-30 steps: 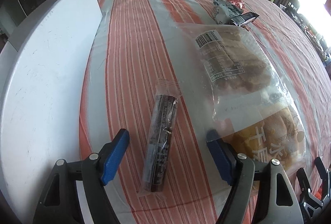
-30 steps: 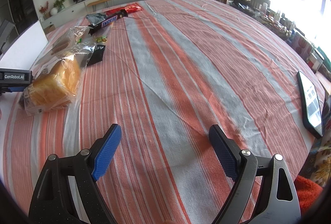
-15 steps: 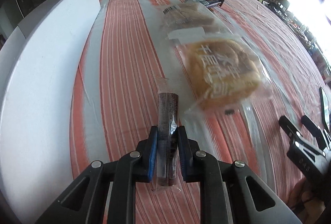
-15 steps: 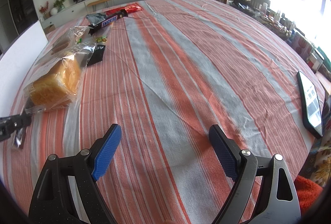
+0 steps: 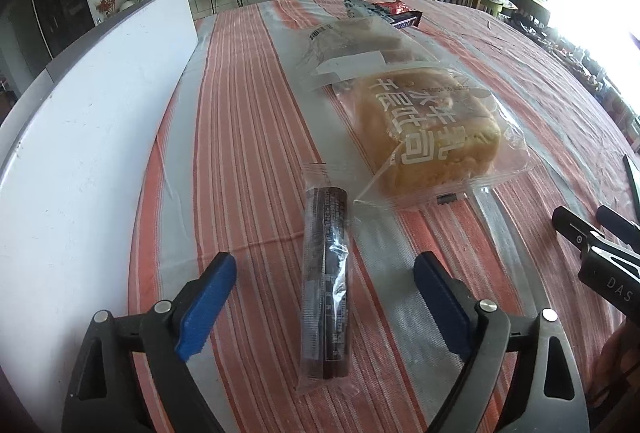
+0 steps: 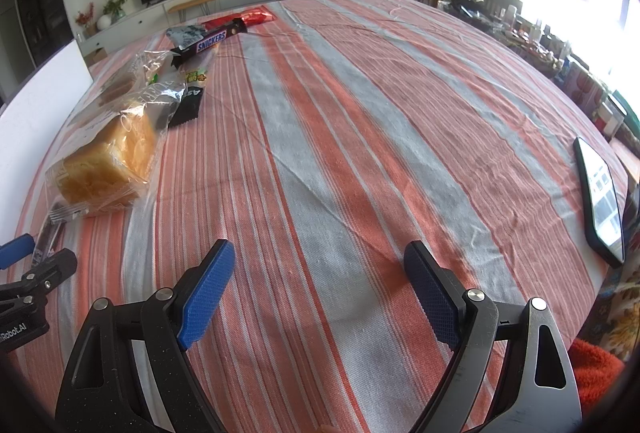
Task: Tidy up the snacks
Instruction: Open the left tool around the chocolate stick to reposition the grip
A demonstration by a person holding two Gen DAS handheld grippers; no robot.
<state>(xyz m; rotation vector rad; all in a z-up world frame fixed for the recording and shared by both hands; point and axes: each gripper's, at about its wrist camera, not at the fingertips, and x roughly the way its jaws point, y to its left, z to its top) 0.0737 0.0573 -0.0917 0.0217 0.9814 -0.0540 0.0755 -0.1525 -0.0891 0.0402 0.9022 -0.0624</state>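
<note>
A dark snack stick (image 5: 326,285) in clear wrap lies flat on the striped tablecloth (image 5: 240,137), lengthwise between the blue pads of my left gripper (image 5: 325,265). Its jaws are opening, and neither pad touches the stick. Just beyond and to the right lies a bagged bread loaf (image 5: 428,129). In the right wrist view my right gripper (image 6: 318,257) stands open over bare cloth, with the bread loaf (image 6: 108,161) far to its left. Further back lie a Snickers bar (image 6: 210,41), a red packet (image 6: 256,16) and a black packet (image 6: 188,105).
A white board (image 5: 80,153) runs along the table's left edge. A phone (image 6: 602,193) lies near the right edge. The right gripper's black tips (image 5: 592,233) show at the right of the left wrist view. Chairs and a TV unit stand beyond the table.
The left gripper closed on the snack stick and drew it back from beside the bread. It has now opened, leaving the stick on the cloth. The right gripper has not moved.
</note>
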